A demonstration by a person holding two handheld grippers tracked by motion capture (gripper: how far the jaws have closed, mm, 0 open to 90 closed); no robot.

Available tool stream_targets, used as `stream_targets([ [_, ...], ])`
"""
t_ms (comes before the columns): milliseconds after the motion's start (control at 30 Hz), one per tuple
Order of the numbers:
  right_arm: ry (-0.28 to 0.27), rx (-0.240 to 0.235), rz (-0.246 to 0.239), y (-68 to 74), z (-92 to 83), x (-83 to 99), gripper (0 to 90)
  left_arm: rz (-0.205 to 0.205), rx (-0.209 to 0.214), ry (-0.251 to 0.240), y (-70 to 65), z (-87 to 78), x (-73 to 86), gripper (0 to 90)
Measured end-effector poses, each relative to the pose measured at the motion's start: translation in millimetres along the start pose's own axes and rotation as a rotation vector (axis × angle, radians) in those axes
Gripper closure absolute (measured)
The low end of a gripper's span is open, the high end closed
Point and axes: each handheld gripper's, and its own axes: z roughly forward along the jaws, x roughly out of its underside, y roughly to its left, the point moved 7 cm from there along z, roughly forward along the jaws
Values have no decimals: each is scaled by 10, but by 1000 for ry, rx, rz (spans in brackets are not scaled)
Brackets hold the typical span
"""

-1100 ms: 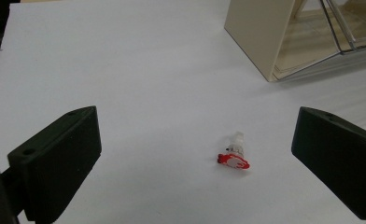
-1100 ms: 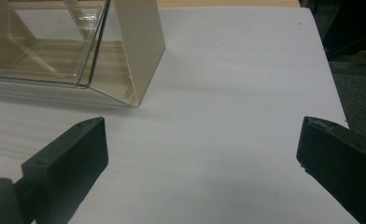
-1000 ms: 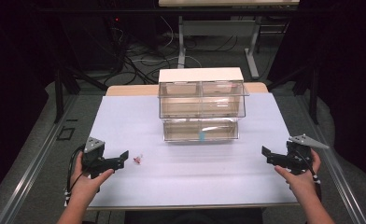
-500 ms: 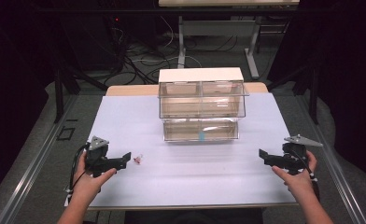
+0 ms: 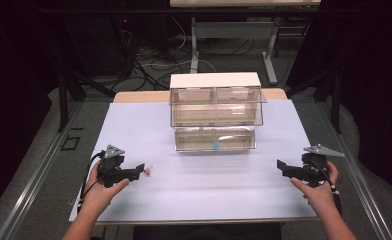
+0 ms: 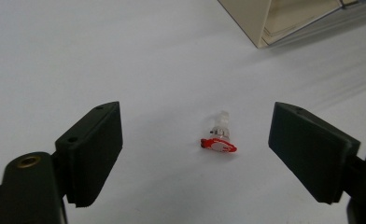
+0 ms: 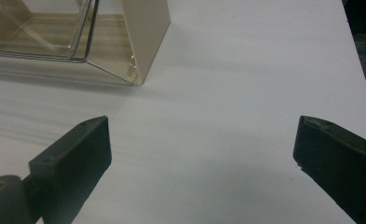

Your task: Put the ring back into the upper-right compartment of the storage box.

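White sheeting covers the table point(image 5: 204, 195), and on it lies a tiny clear plug with a red base point(image 6: 218, 139), between the spread jaws of the left gripper point(image 5: 140, 169) without touching either. Those jaws have just been closing, and the gripper has edged closer to the plug than a second ago. Nothing blocks it. A clear drawer cabinet point(image 5: 215, 111) stands well behind. Off to the side, the right gripper point(image 5: 281, 167) hovers spread over bare sheet.

A dim room: grey floor point(image 5: 44, 165), tangled cables point(image 5: 154, 60), metal table legs point(image 5: 271, 47) behind.
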Motion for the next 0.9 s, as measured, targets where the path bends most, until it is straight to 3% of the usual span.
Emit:
stream_targets([
  [133,7,6,3,-11,6,11,56,26,10,32,-29,32,2,261],
  [200,4,17,-11,-37,6,12,60,19,7,31,-47,53,-12,288],
  [233,10,11,9,-23,8,18,63,25,9,42,-46,55,-15,299],
  [467,22,28,29,-61,7,37,67,40,17,79,-62,110,-60,338],
  [533,18,30,13,-84,4,37,68,27,28,100,-70,141,-63,336],
  [667,22,26,39,-72,2,41,69,19,55,138,-71,194,-71,334],
  [700,21,24,41,-71,2,41,70,-2,69,151,-89,226,-72,334],
  [900,17,37,34,-92,10,43,71,-5,45,162,-65,278,-78,335],
])
